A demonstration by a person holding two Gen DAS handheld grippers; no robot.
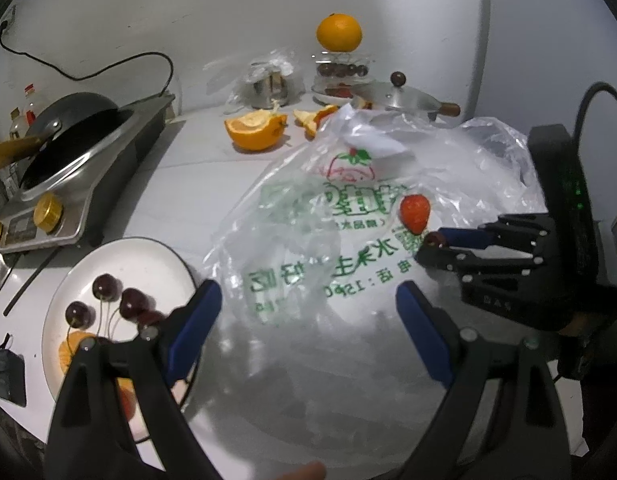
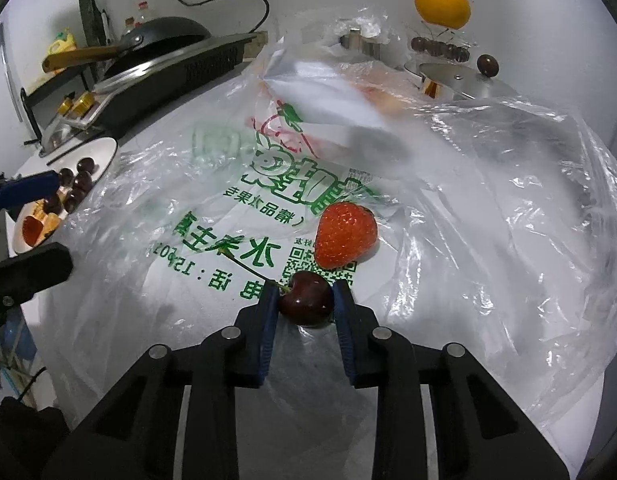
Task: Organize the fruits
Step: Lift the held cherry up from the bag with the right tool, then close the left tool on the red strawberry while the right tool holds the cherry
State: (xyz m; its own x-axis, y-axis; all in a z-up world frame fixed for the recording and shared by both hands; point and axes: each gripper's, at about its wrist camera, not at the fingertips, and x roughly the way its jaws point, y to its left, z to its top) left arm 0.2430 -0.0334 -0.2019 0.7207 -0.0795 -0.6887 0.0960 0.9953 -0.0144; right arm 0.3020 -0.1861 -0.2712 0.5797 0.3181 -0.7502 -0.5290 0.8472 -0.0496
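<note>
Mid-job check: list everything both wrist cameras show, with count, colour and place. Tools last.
cherry: one, dark red, between the right tool's pads, on the bag
strawberry: one, red, on the bag just beyond the cherry
plastic bag: one, clear with green print, spread over the counter
plate: one, white, at the left, holding several dark cherries plus orange pieces
cut orange: orange, pieces behind the bag
whole orange: one, atop stacked glass containers by the wall
pan lid: one, metal, dark knob
wok: one, black, on the stove at the left
left tool: open, over the bag
right tool: shut on the cherry
</note>
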